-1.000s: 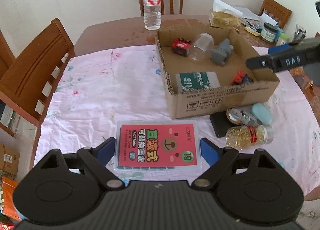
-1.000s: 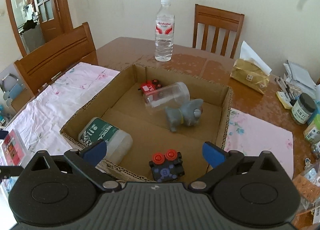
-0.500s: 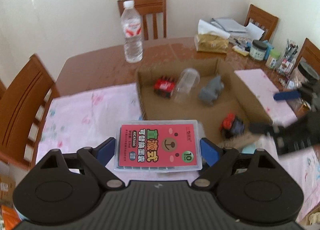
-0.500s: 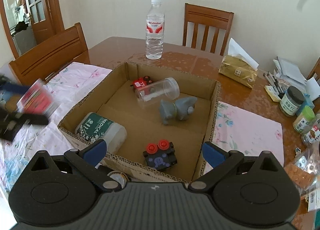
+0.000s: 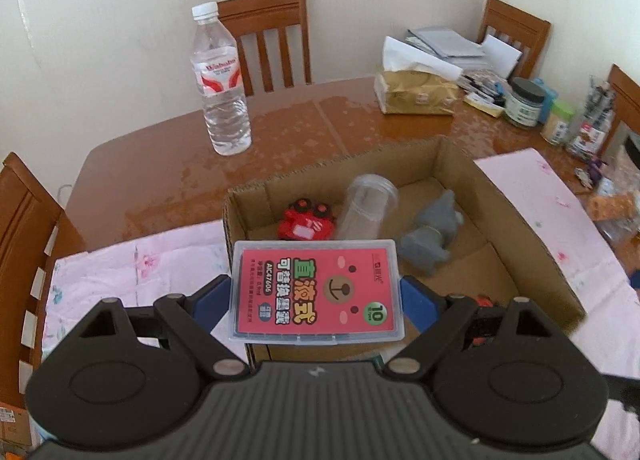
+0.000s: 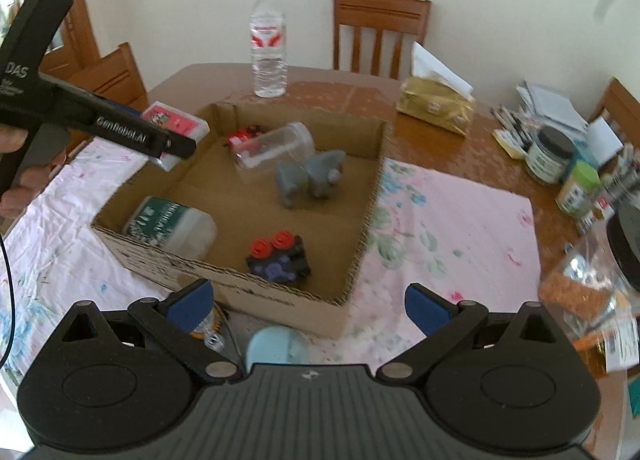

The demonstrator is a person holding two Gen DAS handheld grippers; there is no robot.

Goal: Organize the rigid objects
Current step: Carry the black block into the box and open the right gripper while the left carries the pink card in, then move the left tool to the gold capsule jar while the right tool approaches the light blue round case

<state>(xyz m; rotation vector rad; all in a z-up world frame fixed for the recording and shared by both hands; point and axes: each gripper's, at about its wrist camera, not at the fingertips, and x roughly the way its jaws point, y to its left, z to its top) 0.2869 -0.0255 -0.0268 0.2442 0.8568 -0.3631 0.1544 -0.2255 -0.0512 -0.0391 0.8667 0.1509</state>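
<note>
**Left gripper carrying case over box**

Left gripper (image 5: 316, 296) clamped on red-labelled plastic case (image 5: 316, 292), held in the air above the left wall of the cardboard box (image 6: 360, 228). Right gripper (image 6: 306, 302) fingers spread apart, holding nothing, just before box's near wall.

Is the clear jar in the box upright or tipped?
Tipped. The clear jar lies on its side in the box, leaning against the red toy car.

"AC47606" and "10" on red case (image 5: 316, 290), "GenRobot.AI" on left tongs (image 6: 160, 142)
</note>
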